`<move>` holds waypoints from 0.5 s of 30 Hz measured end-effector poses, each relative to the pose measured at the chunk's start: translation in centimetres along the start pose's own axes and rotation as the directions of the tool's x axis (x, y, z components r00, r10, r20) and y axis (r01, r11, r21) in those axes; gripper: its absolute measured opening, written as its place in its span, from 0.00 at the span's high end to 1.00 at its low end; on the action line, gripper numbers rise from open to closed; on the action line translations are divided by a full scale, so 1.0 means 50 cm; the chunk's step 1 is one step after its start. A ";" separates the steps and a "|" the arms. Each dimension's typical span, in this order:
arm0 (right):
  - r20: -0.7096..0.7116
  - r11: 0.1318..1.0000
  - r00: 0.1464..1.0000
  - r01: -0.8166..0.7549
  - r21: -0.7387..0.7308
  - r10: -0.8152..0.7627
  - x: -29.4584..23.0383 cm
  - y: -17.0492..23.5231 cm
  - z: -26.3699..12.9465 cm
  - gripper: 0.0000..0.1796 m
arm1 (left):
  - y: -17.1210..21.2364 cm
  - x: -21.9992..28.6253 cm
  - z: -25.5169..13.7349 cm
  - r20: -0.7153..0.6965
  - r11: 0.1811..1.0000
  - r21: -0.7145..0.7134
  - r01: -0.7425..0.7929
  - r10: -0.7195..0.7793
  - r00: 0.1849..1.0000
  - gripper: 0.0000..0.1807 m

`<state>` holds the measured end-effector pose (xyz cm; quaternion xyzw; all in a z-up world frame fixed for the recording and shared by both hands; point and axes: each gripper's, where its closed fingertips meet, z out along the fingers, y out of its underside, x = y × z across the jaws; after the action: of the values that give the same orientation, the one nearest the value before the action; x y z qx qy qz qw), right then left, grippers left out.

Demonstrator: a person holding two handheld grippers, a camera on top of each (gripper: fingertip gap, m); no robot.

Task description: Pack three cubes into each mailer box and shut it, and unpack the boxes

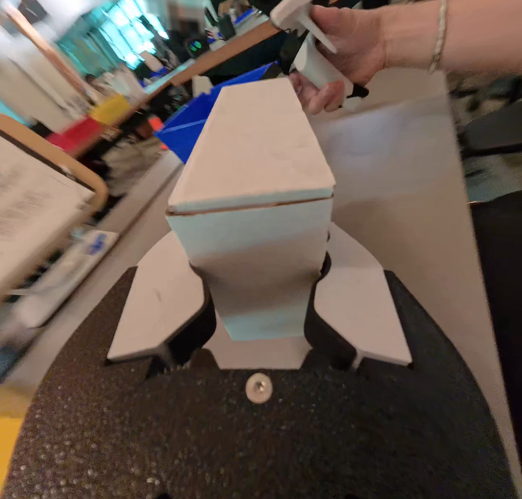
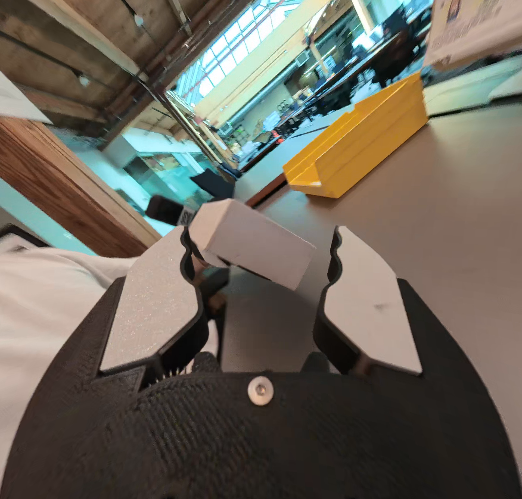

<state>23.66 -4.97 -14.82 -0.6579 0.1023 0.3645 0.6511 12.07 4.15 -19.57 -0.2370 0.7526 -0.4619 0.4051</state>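
Clamped between my left gripper (image 1: 261,302) fingers, the shut white mailer box (image 1: 254,158) rides above the worktop (image 1: 381,152) for carrying, while my right gripper (image 2: 261,282) gapes empty.

A yellow plastic bin (image 2: 364,143) sits on a grey table (image 2: 452,231), a blue bin (image 1: 195,118) stands farther off, and a wooden beam (image 2: 56,180) rises nearby.
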 end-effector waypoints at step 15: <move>-0.145 0.782 0.783 0.549 -0.294 -0.604 0.042 0.137 0.086 0.48 | 0.154 -0.011 0.038 -0.292 0.956 -0.210 0.205 -0.261 0.920 0.58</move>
<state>19.48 -1.15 -20.96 -0.7674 -0.0740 0.0765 0.6323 14.07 7.14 -26.63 -0.2826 0.8118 -0.4708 0.1987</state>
